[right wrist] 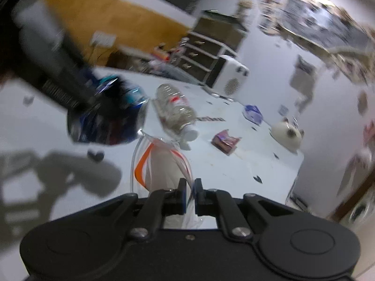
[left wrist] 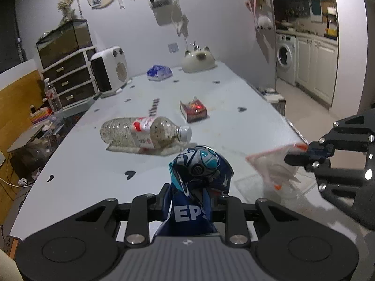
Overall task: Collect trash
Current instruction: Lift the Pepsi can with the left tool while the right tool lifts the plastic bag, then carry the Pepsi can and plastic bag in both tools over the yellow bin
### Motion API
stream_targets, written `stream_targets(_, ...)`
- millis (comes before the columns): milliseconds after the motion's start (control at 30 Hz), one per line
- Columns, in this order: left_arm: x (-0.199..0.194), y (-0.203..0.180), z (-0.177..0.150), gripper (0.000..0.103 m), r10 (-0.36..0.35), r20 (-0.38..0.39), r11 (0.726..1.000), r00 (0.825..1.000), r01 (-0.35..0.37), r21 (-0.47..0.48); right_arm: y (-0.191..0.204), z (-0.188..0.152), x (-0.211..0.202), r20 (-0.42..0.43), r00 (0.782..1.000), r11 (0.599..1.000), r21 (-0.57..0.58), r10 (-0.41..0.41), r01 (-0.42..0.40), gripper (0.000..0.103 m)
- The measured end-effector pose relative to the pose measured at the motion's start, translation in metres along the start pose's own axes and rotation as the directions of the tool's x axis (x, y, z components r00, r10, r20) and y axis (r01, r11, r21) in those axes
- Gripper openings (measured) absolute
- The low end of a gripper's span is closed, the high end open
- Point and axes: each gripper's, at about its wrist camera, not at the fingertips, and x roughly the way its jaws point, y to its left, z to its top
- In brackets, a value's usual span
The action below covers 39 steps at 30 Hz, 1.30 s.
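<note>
My left wrist camera sits low over the near end of the worktop (left wrist: 82, 175) and looks down its length toward the far wall, with the kitchen doorway off to the right. My right wrist camera hangs above the worktop's right edge, tilted and blurred, facing across toward the far left corner. Both views share the lying plastic bottle (left wrist: 145, 132) (right wrist: 175, 110), the red packet (left wrist: 194, 112) (right wrist: 225, 142), the white heater (left wrist: 110, 69) (right wrist: 232, 77) and the cat-shaped object (left wrist: 198, 59) (right wrist: 287, 132). Each camera also catches the other gripper close by: the right gripper (left wrist: 295, 155) at the left view's right edge, the left gripper (right wrist: 103, 96) at upper left in the right view.
</note>
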Motion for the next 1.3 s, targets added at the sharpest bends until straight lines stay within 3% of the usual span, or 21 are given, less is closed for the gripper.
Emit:
stream_targets(100,-0.008,-0.003,0.002,0.030,0.000,0.029,1.000,1.000,0.000,-0.020,-0.020,0.000,-0.011,0.013,1.000,0.988,0.154,0.017,-0.019,0.006)
stream_targets(233,-0.017,-0.013,0.005,0.030,-0.003,0.062,0.999,0.998,0.005,-0.046,-0.046,-0.003,-0.025,0.032,0.998,0.941,0.332,0.058,-0.065,0.006)
stream_targets(467,-0.027,-0.035,0.006,0.030,-0.011,0.107,0.997,0.994,0.019,-0.076,-0.076,-0.017,-0.047,0.035,0.999,0.855,0.516,0.039,-0.051,0.006)
stream_targets(933,-0.035,-0.092,0.022,0.030,-0.068,0.182,0.993,0.981,0.084,-0.082,-0.109,-0.051,-0.095,0.024,0.997,0.816,0.576,-0.071,0.044,0.006)
stream_targets(1300,-0.021,-0.174,0.038,0.030,-0.201,0.197,0.977,0.959,0.212,-0.035,-0.148,-0.101,-0.138,-0.033,0.985,0.770,0.619,-0.171,0.155,0.006)
